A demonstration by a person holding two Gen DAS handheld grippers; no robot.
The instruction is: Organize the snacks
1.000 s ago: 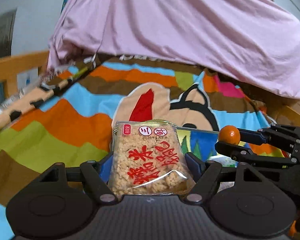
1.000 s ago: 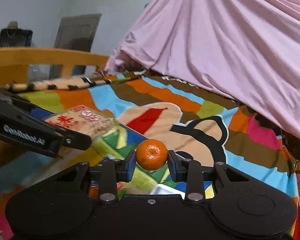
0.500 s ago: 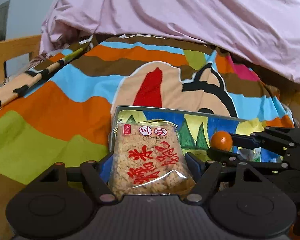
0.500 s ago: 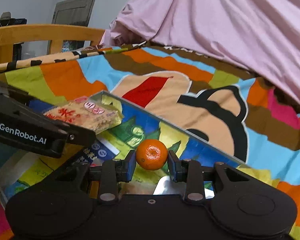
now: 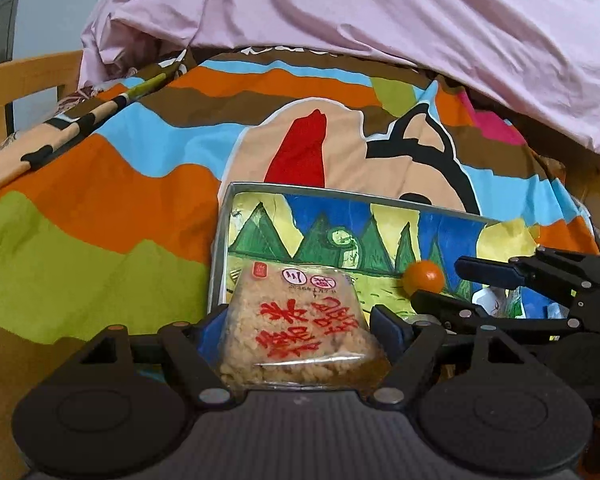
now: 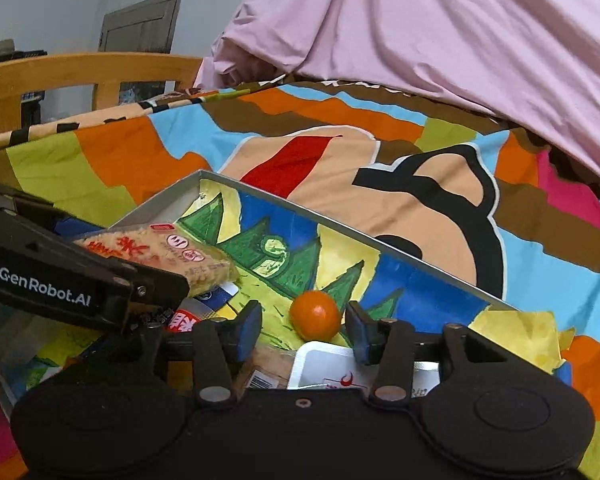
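Right gripper [image 6: 302, 330] has just been opening: its jaws stand clear either side of the small orange [image 6: 315, 314], let go onto the painted floor of the shallow box [image 6: 340, 232] on the bedspread [image 6: 120, 160]. Left gripper [image 5: 298, 330] clamps the rice-cracker packet [image 5: 300, 320] over the box's near left corner. Dropping-off looks under way; next, I judge, the left jaws should part. The packet's long axis runs near to far, printed face up
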